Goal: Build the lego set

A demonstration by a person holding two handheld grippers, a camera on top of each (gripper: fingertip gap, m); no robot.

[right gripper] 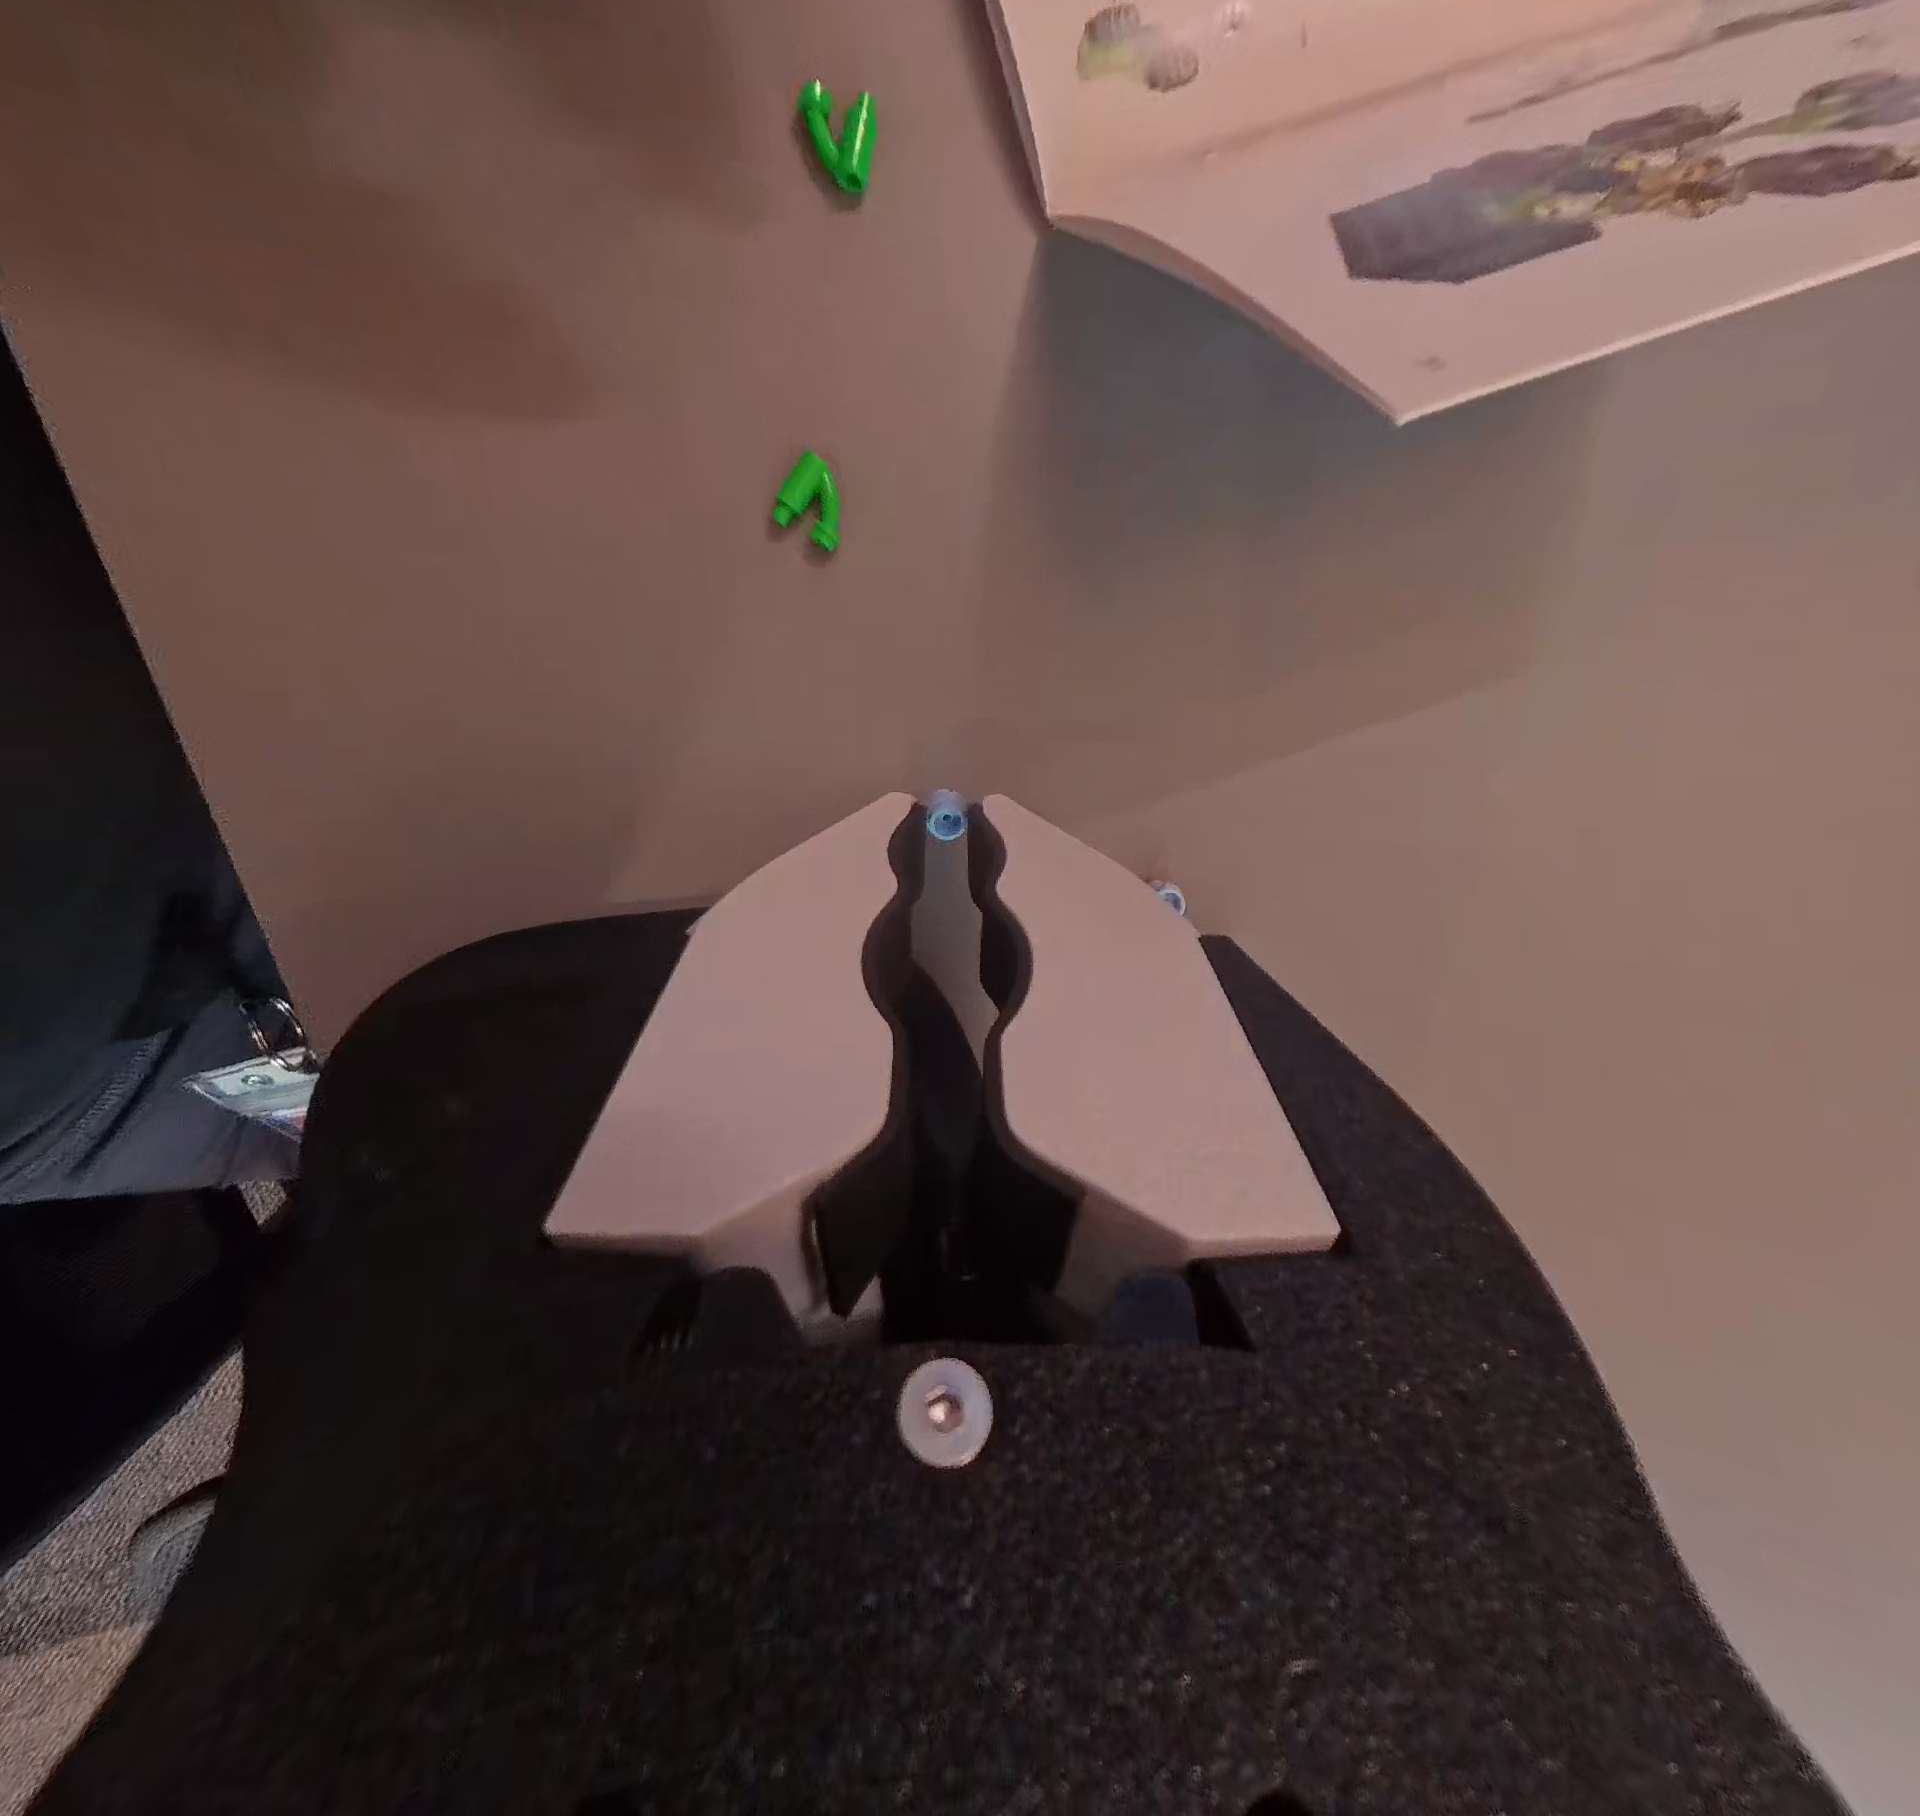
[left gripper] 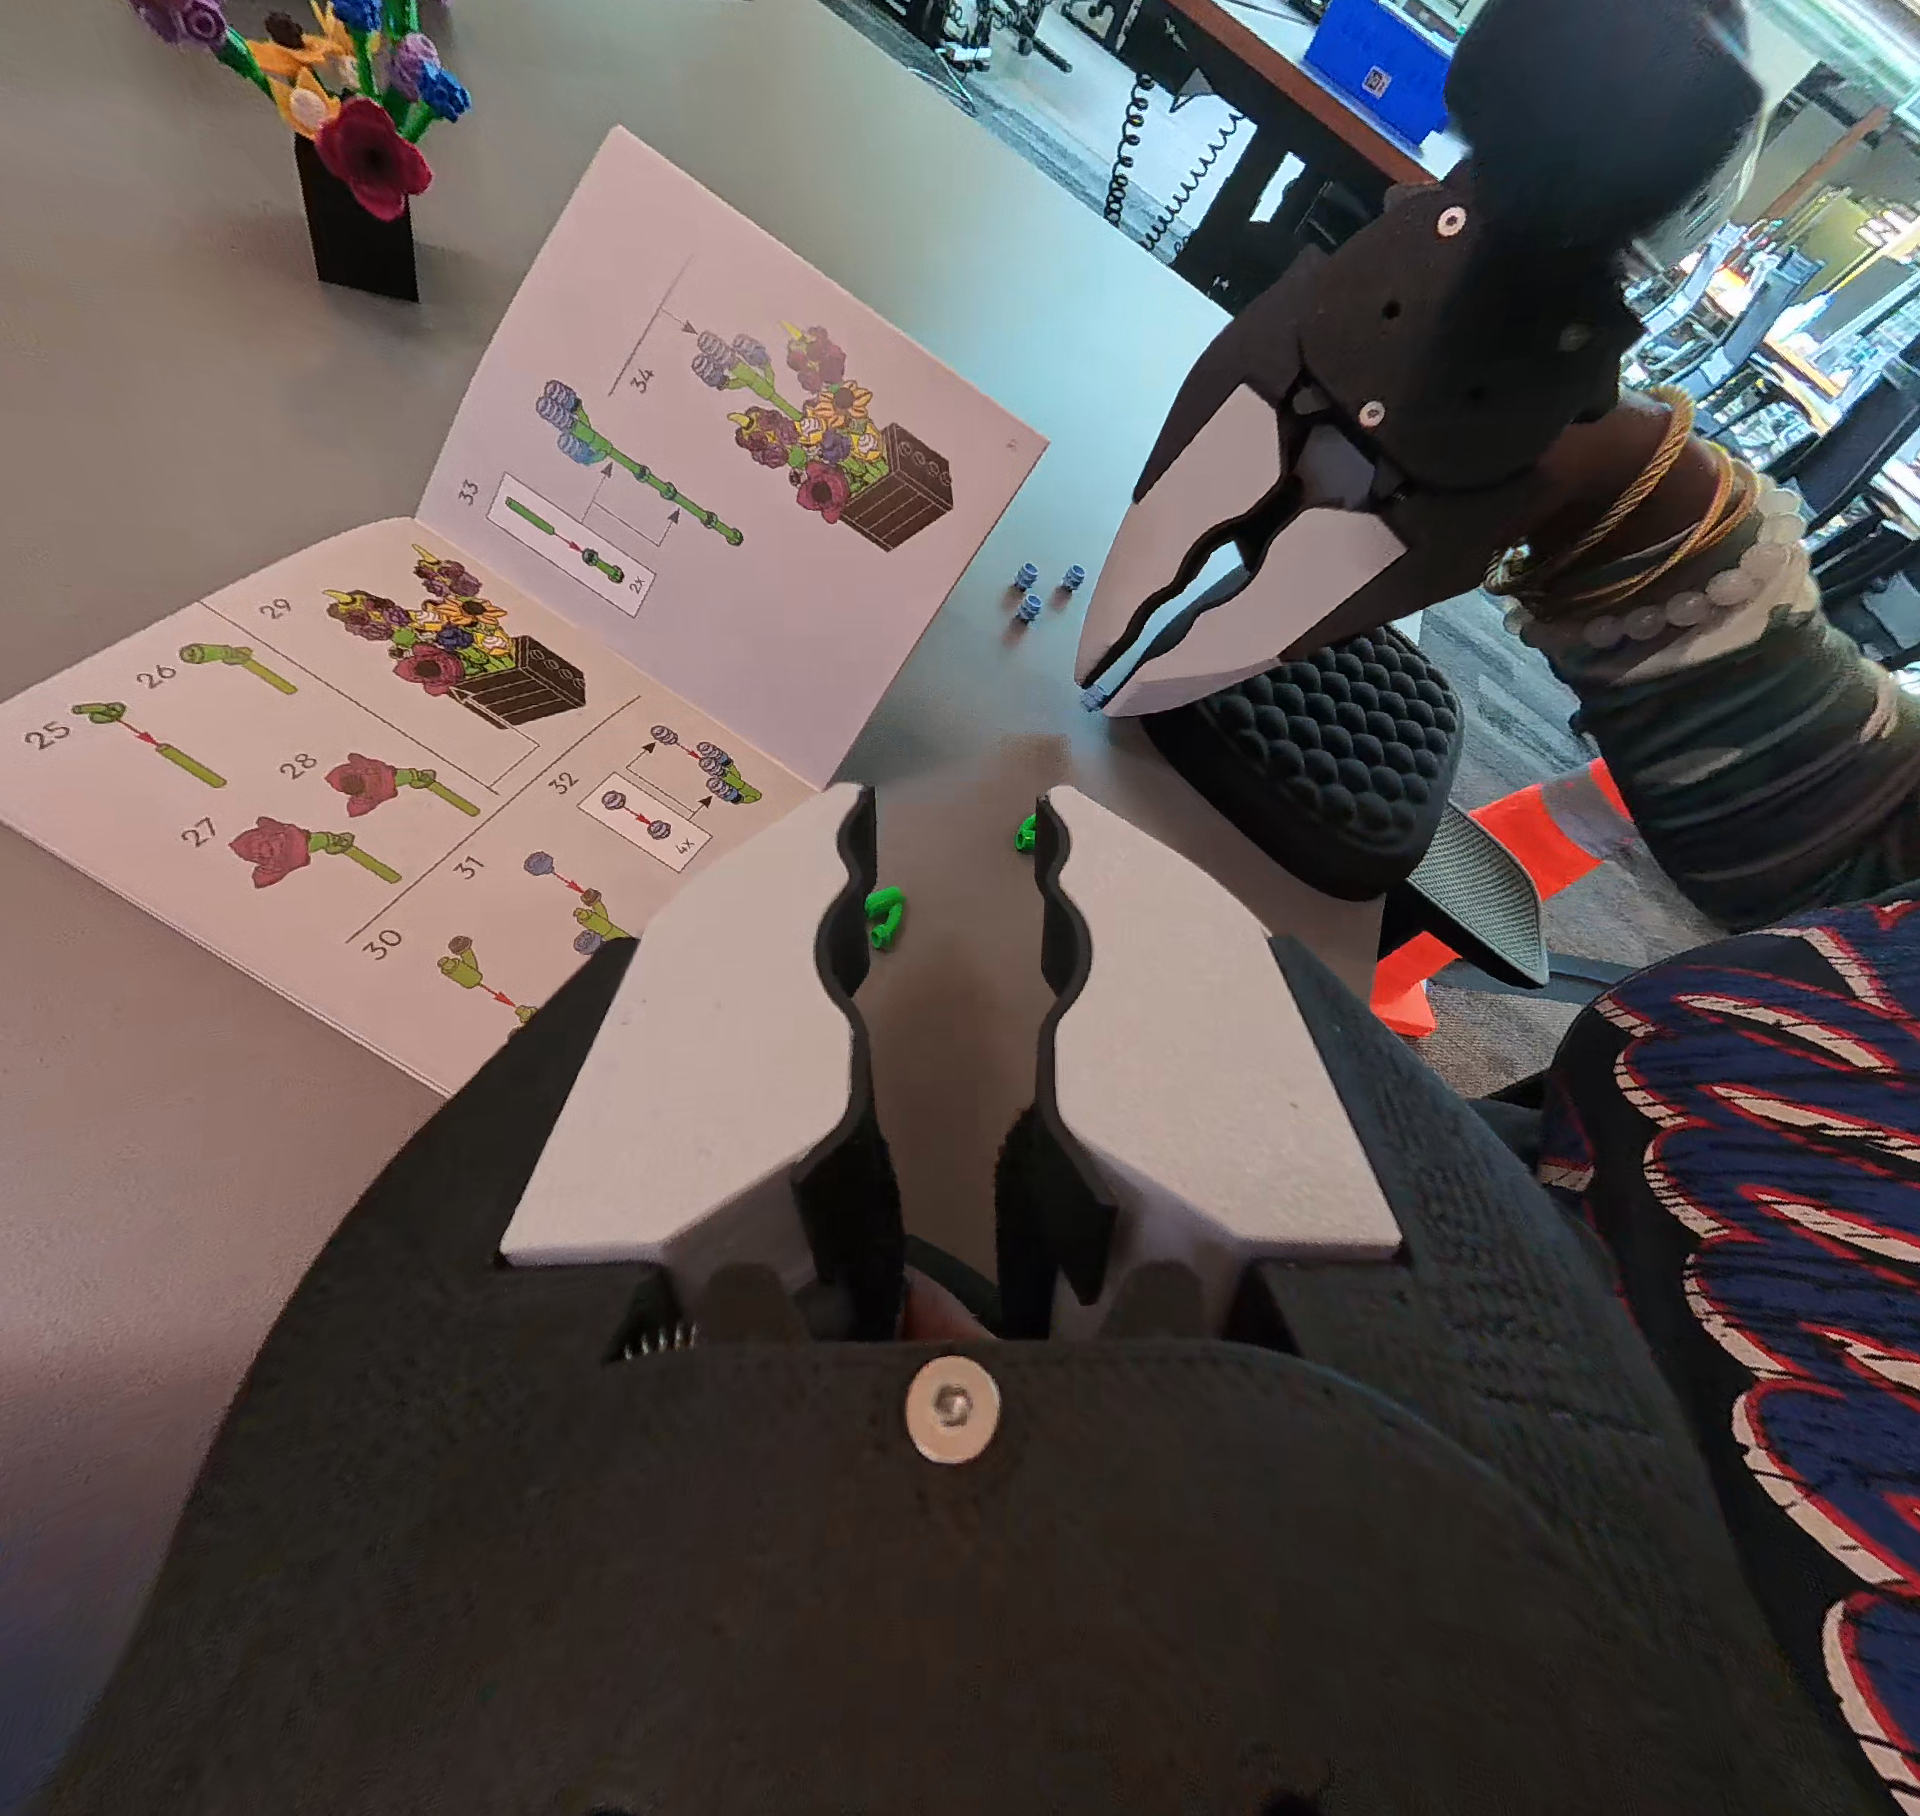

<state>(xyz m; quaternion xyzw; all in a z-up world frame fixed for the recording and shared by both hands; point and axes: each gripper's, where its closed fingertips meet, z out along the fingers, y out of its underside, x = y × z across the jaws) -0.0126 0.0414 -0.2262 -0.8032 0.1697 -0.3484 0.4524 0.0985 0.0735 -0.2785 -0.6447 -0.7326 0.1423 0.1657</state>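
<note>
Resting on the table [right gripper: 1558, 831], a blue stud [right gripper: 944, 820] is being pinched by the right gripper [right gripper: 945, 810]; the left gripper [left gripper: 956, 810] is being held apart above green stems [left gripper: 884, 917] beside the booklet [left gripper: 582, 561].

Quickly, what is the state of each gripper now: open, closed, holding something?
Left gripper: open, holding nothing.
Right gripper: closed on a small light-blue round piece at its fingertips, low over the table.
</note>
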